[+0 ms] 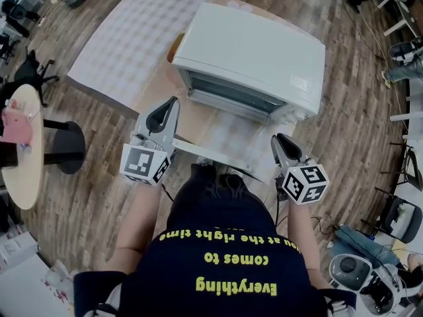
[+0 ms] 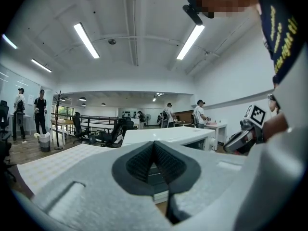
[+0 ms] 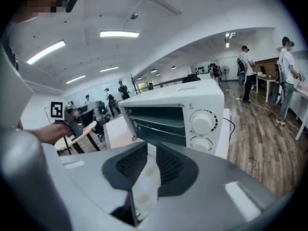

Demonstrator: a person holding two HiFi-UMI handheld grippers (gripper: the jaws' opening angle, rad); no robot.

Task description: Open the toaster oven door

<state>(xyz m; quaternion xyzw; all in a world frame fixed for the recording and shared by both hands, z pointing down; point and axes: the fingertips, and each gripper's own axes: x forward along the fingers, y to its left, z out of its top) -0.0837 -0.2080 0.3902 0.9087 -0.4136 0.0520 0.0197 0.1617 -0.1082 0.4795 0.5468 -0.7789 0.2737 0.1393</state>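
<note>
Toaster oven (image 1: 254,58) sits on the table (image 1: 125,45), front facing the person. Door (image 1: 225,137) already swung down, lying flat out in front, cavity and rack exposed; by my reckoning the opening is done. Left gripper (image 1: 173,104) hangs near the door's left edge, jaws pressed together, empty. Right gripper (image 1: 277,140) off the door's right corner, jaws slightly apart, nothing between them. Only pulling clear seems left
</note>
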